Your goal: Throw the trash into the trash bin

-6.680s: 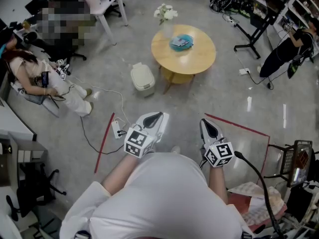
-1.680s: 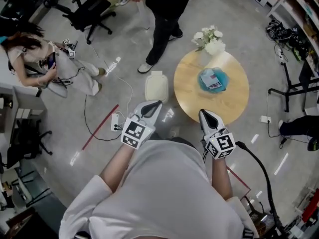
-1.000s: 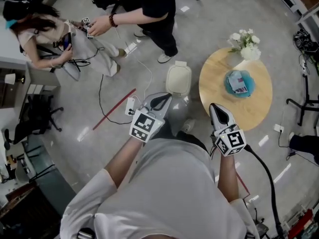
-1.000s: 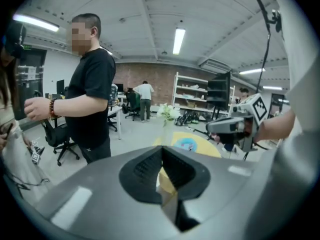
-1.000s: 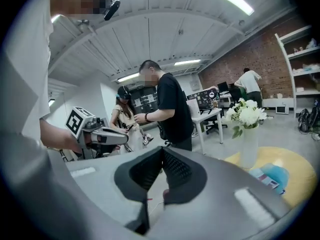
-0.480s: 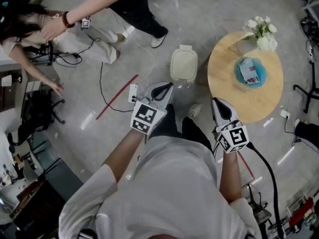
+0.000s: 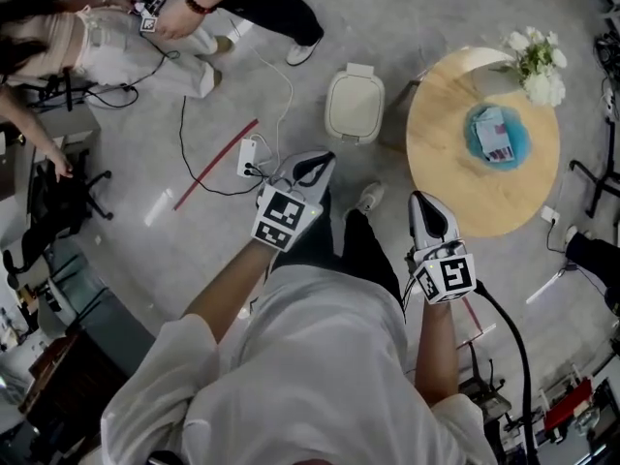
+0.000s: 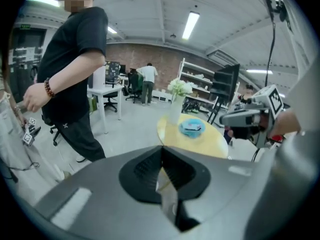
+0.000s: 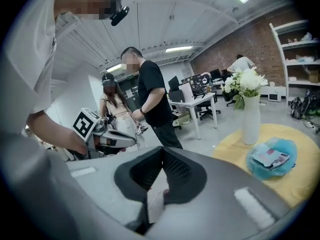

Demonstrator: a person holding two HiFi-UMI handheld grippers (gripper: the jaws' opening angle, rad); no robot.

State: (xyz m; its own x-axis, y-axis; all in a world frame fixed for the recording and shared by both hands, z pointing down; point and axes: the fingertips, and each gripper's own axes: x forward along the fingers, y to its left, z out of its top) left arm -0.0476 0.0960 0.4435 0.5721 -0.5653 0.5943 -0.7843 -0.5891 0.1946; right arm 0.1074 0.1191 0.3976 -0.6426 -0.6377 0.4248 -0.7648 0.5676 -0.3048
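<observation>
A cream lidded trash bin (image 7: 355, 103) stands on the floor, just left of a round wooden table (image 7: 455, 182). On the table lies a blue dish with a printed packet (image 7: 495, 136), also in the left gripper view (image 8: 191, 127) and the right gripper view (image 9: 271, 159). My left gripper (image 7: 315, 161) is shut and empty, its tip in front of the bin. My right gripper (image 7: 423, 202) is shut and empty too, near the table's front edge. In each gripper view the jaws meet at the tip: left (image 8: 161, 151), right (image 9: 161, 150).
A white vase of flowers (image 7: 539, 66) stands at the table's far side. A power strip with cables (image 7: 247, 158) and a red tape line (image 7: 215, 163) lie on the floor to the left. A person in black (image 8: 75, 69) stands beyond the bin; another sits at far left (image 7: 58, 37).
The bin and table have slid closer and lower in the head view as I stepped toward them. Both grippers have sunk a little and stay shut. The standing person has shifted leftward.
</observation>
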